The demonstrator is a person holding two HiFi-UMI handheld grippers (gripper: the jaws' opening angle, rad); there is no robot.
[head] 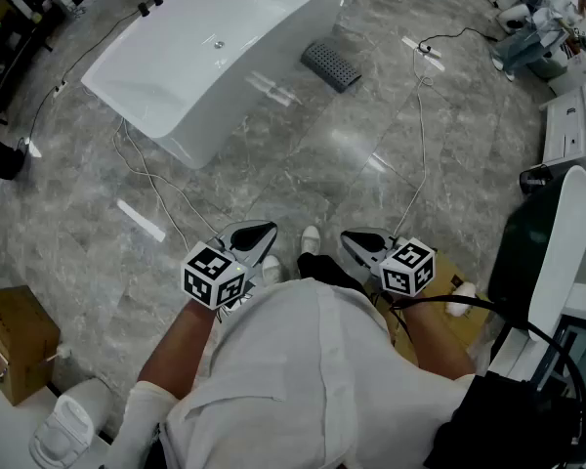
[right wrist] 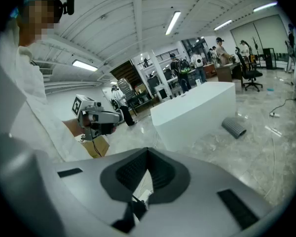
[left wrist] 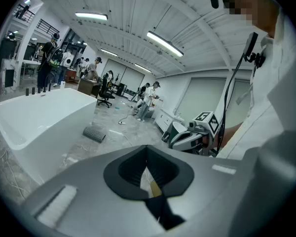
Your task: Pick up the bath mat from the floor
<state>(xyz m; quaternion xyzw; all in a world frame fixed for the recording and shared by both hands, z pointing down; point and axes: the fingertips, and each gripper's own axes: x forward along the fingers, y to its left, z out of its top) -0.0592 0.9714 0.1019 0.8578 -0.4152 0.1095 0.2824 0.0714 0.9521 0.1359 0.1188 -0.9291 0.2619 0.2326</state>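
The bath mat (head: 330, 64) lies flat on the marble floor (head: 303, 154), out on its open middle with no floor edge near it. It sits just beside the far end of the white bathtub (head: 215, 47), which is presumably where someone stepping out of the tub would want it. It is well apart from the person, whose shoes (head: 311, 237) show between the two tools. The left gripper (head: 252, 234) and the right gripper (head: 359, 241) are both held close in front of the body, side by side and tipped a little downward toward the floor. That looks like a carrying posture rather than a reach, since the mat is too far ahead to be touched from here. In each gripper view the jaw tips meet with nothing between them; only floor shows through the gap behind the pads. Having them together seems to suit walking, and they will have to part before taking a thin, limp edge. The left gripper view has the mat (left wrist: 94, 134) past the tub wall, and the right gripper view has it (right wrist: 234, 127) off to the side. A cable (head: 422, 115) trails across the floor near the mat, a likely snag on the approach.
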